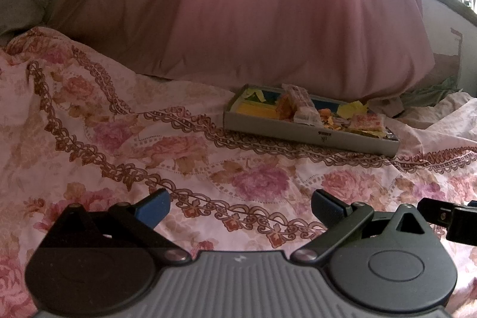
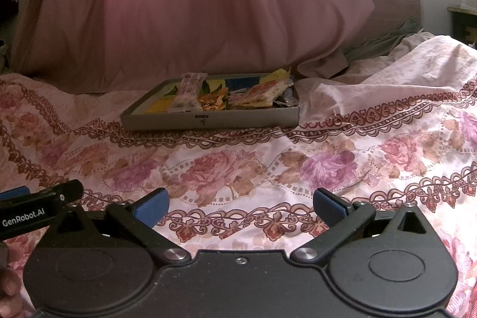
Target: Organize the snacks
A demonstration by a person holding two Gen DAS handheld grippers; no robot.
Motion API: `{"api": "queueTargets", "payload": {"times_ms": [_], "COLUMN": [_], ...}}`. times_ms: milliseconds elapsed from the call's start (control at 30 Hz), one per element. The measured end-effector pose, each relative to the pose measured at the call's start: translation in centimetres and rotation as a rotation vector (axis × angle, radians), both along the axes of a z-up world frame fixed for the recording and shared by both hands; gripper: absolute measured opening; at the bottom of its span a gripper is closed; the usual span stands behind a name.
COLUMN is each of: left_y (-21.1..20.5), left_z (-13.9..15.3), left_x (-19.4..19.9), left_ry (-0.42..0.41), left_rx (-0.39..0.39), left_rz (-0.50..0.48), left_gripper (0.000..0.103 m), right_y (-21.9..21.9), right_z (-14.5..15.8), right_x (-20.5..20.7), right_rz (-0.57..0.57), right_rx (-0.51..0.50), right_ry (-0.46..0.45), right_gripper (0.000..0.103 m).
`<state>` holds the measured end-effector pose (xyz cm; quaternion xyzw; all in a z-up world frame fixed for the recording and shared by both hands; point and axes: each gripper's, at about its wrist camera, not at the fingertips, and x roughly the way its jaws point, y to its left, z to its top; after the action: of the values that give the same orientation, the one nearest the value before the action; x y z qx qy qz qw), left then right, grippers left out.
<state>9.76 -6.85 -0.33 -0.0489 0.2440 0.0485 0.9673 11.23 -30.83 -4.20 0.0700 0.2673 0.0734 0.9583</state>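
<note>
**Ahead and apart: snack tray vs. two empty grippers**

Fig. legend, left to right. L side: left gripper (image 1: pixel 241 206), jaws spread wide, nothing between the blue pads (image 1: pixel 153 209), low over the floral bedsheet (image 1: pixel 119 139). From this gripper the tray (image 1: pixel 298 133) lies ahead and to the right, well apart, its long axis running obliquely from near-centre back toward the right edge. Centre: the tray, a shallow grey box, sits on the sheet just in front of the pink duvet (image 1: pixel 253 14); snack packets (image 1: pixel 301 106) are heaped loosely inside, some yellow, some orange, some pale pink w/ print, several poking above the rim. Exact count and type: too small to tell. R side: right gripper (image 2: pixel 241 206), likewise wide open and empty; in its view the tray (image 2: pixel 208 121) lies ahead and slightly left, long side facing the jaws nearly square-on. The long pale packet (image 2: pixel 188 93) leans over the tray's far-left rim.

Judgement: right gripper has the squarer approach; both are about equally far off. Open sheet between jaws and tray gives free room fwd. Limits: duvet crowds the tray's back edge, a raised fold of sheet (image 2: pixel 372 73) sits right of it, and the two grippers ride close beside each other, so lateral room is tight.
</note>
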Motion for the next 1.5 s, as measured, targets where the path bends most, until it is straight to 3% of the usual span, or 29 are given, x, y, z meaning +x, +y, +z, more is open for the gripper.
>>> {"api": "queueTargets", "payload": {"times_ms": [1167, 1500], "left_y": [-0.28, -0.3], "left_z": [0.27, -0.08], "left_x": [-0.1, 0.03], "left_ry": [-0.003, 0.031], "left_rx": [-0.006, -0.005], "left_rz": [0.007, 0.042], "left_gripper": [0.103, 0.103], "right_y": [-0.06, 0.01], "right_z": [-0.33, -0.43], "right_x": [0.29, 0.38], "right_rz": [0.035, 0.038], "right_rx": [-0.013, -0.013], "right_ry": [0.021, 0.029], "right_gripper": [0.102, 0.102]}}
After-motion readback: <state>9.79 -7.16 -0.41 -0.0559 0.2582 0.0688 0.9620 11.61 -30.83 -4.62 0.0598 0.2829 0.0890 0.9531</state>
